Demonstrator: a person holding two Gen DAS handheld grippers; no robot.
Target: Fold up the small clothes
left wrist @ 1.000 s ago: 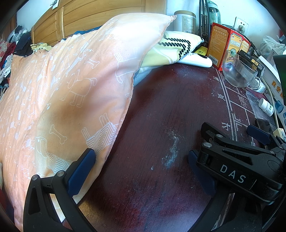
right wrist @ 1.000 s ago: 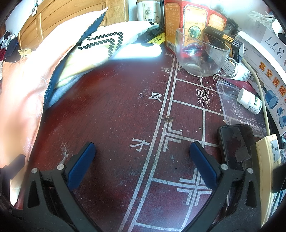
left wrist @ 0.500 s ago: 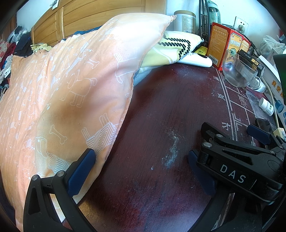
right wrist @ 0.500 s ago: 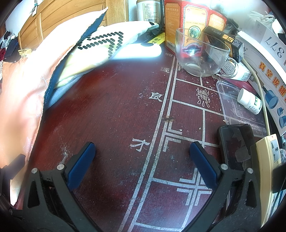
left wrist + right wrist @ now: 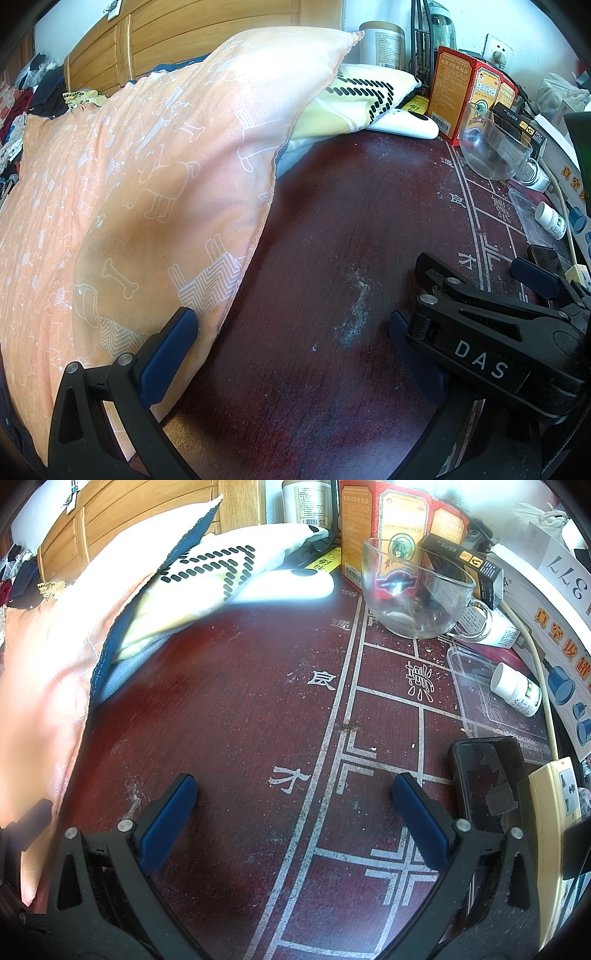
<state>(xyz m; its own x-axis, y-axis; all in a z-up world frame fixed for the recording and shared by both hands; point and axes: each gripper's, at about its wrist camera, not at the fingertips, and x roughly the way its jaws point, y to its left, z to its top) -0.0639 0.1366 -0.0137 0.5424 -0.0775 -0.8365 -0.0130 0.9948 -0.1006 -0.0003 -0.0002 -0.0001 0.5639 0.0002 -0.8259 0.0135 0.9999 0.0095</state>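
Folding had not visibly begun: the orange dog-print cloth (image 5: pixel 140 192) lay heaped and unfolded along the desk's (image 5: pixel 332 240) left edge, partly over a yellow patterned garment (image 5: pixel 354 99) and a blue-grey piece beneath it. The left tool (image 5: pixel 291 343) stood wide open and empty, its left finger pad just against the cloth's lower hem, so a first grasp looked like the step in hand. The right tool (image 5: pixel 295 812) was likewise spread open and held nothing, hovering over bare desk beside the left one. Everything remained to be done: spreading, folding, stacking. The dark red desk was dusty and printed with white lines and characters. Along its far and right edges crowded a glass cup (image 5: pixel 417 590), red boxes (image 5: pixel 399 528), a pill bottle (image 5: pixel 517 690), a phone (image 5: pixel 491 779) and a power strip (image 5: pixel 557 812). Behind the cloth rose a wooden headboard (image 5: pixel 184 40).
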